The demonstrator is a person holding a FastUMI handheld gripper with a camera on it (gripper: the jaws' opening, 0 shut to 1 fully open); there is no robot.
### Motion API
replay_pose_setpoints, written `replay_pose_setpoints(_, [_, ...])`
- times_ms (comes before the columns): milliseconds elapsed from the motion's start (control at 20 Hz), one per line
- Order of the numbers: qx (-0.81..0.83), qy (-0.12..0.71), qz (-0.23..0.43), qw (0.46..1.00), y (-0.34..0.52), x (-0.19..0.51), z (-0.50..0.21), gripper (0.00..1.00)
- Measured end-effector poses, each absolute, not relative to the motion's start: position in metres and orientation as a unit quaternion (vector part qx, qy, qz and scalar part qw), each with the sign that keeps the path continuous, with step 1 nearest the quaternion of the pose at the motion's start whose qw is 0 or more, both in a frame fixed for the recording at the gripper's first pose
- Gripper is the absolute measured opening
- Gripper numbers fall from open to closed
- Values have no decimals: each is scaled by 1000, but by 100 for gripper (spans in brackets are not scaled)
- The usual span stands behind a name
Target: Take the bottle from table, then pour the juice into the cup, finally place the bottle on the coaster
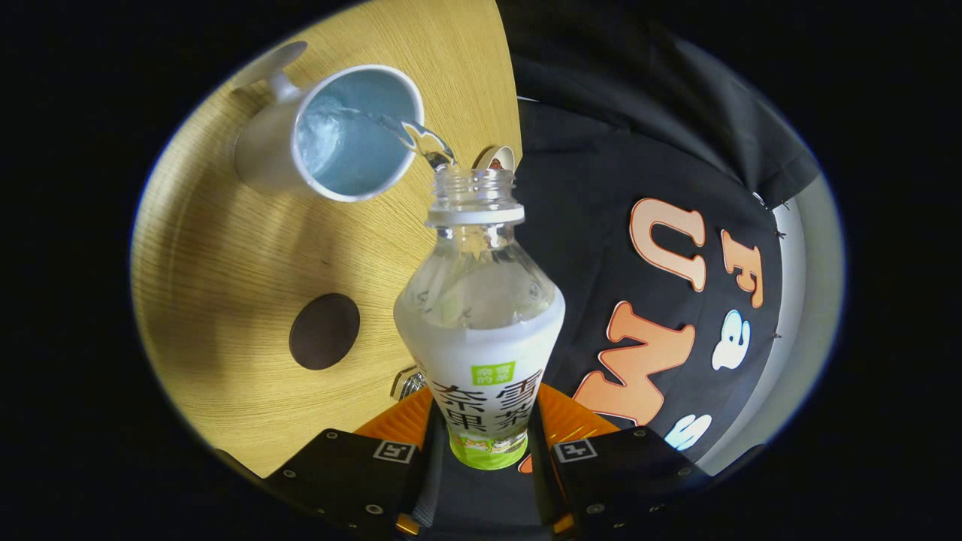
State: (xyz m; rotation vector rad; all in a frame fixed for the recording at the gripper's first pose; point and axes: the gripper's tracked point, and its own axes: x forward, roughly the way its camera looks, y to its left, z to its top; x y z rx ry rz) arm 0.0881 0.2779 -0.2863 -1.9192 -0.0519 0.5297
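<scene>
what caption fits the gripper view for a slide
Gripper shut on the tilted bottle, pouring a clear stream into the white cup on the wooden table, dark round coaster nearby.

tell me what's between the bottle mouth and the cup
A clear stream of liquid arcs from the bottle into the cup, seen in the gripper view.

A light wood-grain table (225, 248) was seen beyond the fingers. A white ceramic mug (331, 135) and a dark round coaster (325, 331) were set on it, well apart.

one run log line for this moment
phase: pouring | gripper: shut on bottle | stream entering cup | coaster: bare
</scene>
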Motion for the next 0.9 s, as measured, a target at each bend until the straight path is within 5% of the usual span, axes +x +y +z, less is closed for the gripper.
replay_pose_setpoints(900, [-828,-75,231,505,295,86,-272,52])
